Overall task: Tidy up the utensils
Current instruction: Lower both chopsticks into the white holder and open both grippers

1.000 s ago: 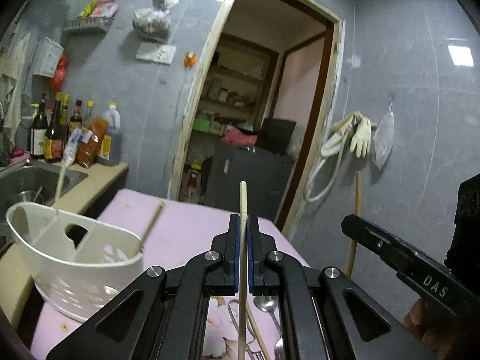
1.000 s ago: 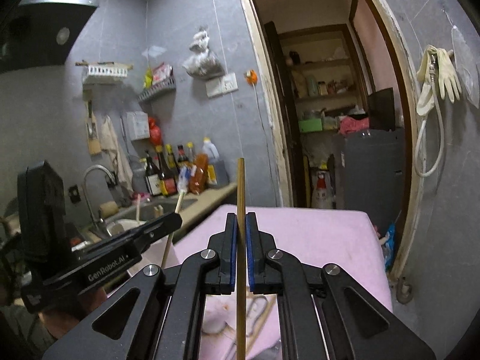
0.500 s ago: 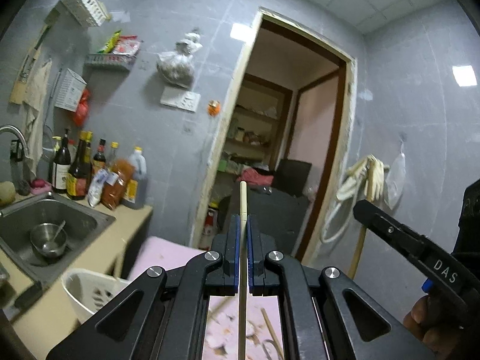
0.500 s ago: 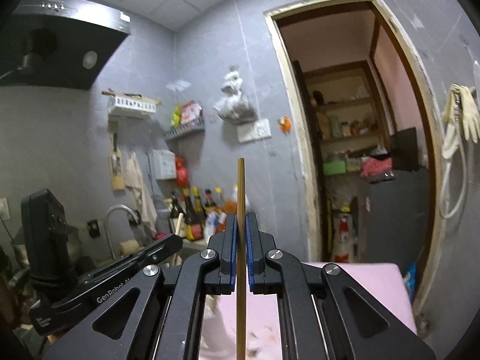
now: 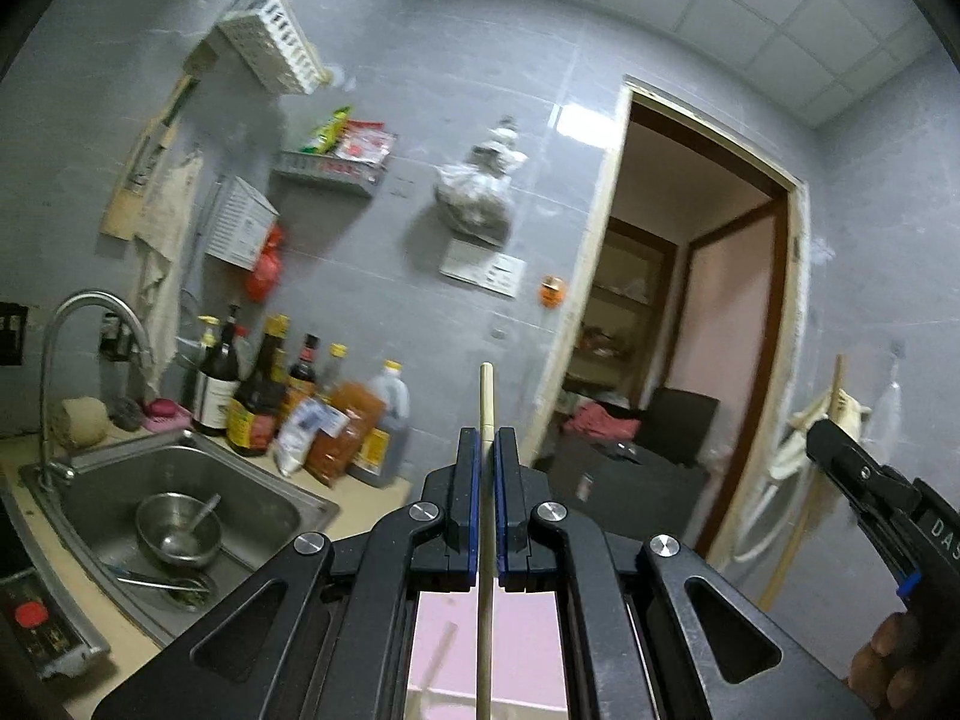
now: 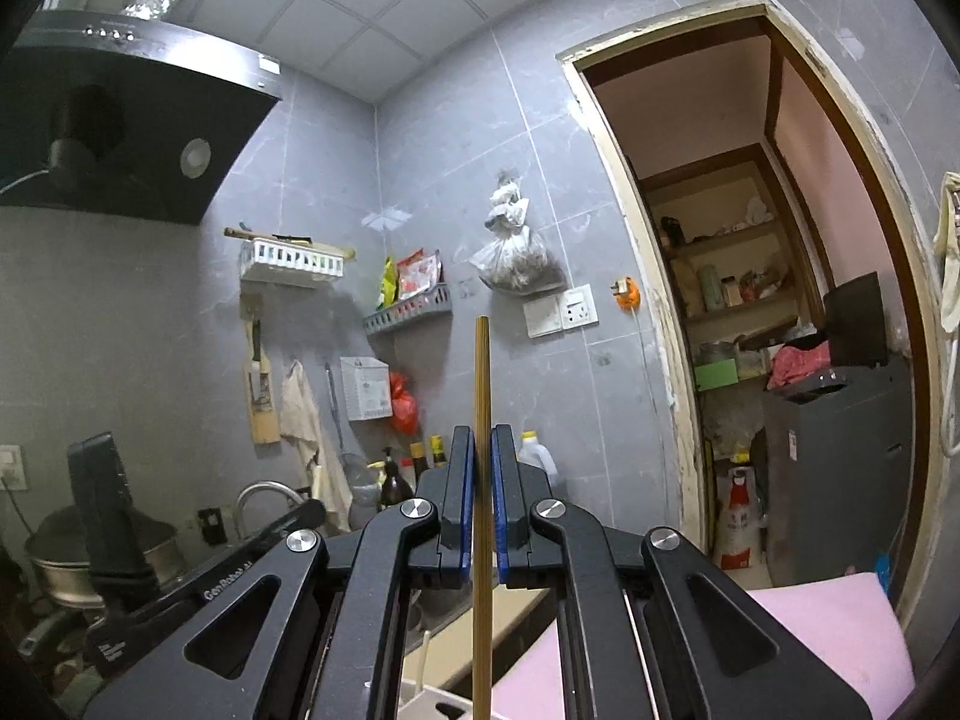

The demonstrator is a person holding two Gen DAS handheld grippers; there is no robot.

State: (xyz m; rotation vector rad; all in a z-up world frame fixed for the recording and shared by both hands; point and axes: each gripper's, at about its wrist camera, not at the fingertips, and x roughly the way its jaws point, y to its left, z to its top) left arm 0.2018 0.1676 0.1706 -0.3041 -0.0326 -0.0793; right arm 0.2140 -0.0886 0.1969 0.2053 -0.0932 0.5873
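Room first: grey tiled kitchen wall w/ a doorway (image 5: 690,312) on the right, shelves inside it. Black range hood (image 6: 120,120) top left in my right-wrist view. Pink-covered desk (image 6: 840,624) sits low in both views, mostly hidden under my rigs; its far edge is near the doorway. Steel sink (image 5: 180,516) to the left of it, set in the beige counter, w/ a curved tap (image 5: 90,324) behind it and a metal bowl (image 5: 177,531) inside holding a spoon. Row of sauce bottles (image 5: 300,408) stands at the back of the counter, just beside the sink.

White utensil basket (image 6: 432,705): only a sliver of rim shows at the bottom of the right-wrist view, below my right gripper — can't tell what's in it from here.

My left gripper (image 5: 487,480) points approx level at the wall; its fingers are clamped tight on a pale chopstick (image 5: 487,408), which stands upright between the pads, tip poking above them and shaft running down out of frame. My right gripper (image 6: 483,480) is tipped slightly up, fingers likewise squeezed on a darker brown chopstick (image 6: 482,372), also upright, sticking well above the pads. Both sticks are up in the air, clear of desk and basket. Each gripper shows at the edge of the other's view, side by side, apart.
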